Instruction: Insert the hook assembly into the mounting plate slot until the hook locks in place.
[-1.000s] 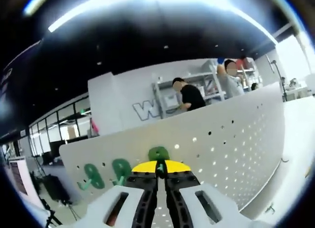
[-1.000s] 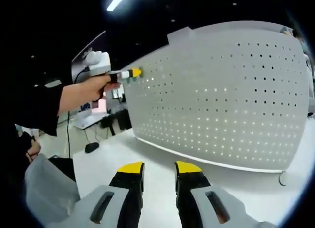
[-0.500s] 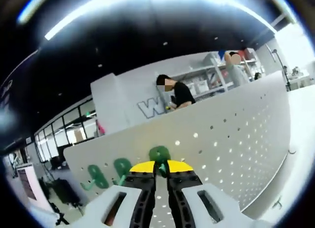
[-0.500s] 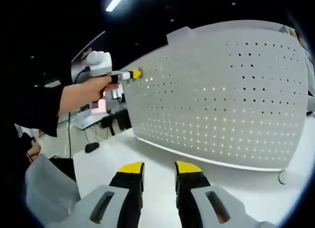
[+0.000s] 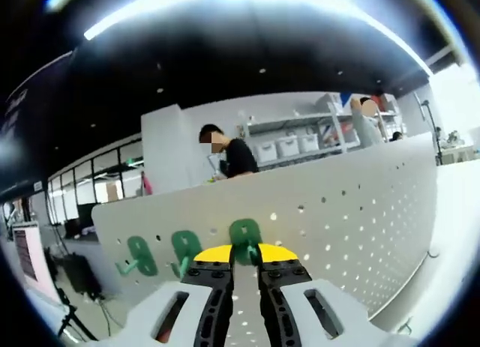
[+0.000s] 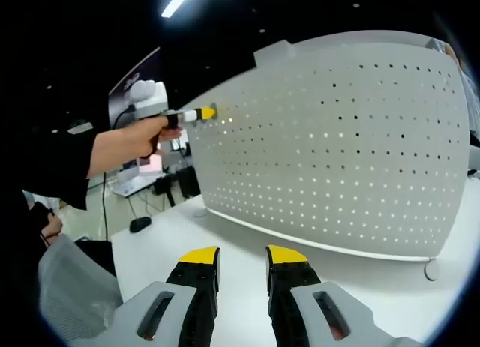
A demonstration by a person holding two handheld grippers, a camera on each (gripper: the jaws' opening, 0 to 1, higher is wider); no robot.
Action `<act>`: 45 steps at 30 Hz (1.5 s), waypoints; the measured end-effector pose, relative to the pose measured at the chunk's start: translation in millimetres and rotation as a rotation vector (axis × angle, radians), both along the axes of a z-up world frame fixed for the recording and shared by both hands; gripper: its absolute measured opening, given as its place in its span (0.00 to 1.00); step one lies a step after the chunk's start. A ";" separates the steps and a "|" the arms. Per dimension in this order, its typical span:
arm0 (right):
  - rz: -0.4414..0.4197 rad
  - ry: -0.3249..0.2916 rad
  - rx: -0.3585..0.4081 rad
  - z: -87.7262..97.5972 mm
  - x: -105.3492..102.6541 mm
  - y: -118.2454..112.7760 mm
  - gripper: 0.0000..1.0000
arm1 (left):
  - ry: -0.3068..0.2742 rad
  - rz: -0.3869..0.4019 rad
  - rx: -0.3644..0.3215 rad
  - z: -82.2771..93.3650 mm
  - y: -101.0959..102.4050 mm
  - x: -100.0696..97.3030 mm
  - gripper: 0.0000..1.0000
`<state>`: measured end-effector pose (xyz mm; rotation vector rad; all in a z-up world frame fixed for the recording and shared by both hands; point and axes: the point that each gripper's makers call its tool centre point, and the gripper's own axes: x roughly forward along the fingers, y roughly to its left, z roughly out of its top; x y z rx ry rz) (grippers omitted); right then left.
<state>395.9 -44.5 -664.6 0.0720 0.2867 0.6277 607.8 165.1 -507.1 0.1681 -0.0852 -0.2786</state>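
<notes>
Left gripper (image 5: pixel 245 263) clamps the green hook (image 5: pixel 244 237) upright against the pegboard (image 5: pixel 360 212), two hooks (image 5: pixel 161 253) beside; right gripper (image 6: pixel 241 268) gapes empty.

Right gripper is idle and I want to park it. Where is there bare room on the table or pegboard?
Free: the white table between the right gripper and the pegboard foot; the board's whole hole field right of the left gripper. Crowded: the board's top edge, where the left gripper holds a green hook beside two mounted hooks.
</notes>
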 end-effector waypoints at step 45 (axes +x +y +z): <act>-0.022 -0.015 -0.008 5.6 3.6 -9.0 0.24 | 0.068 -0.196 -0.115 -62.5 -2.8 -107.5 0.49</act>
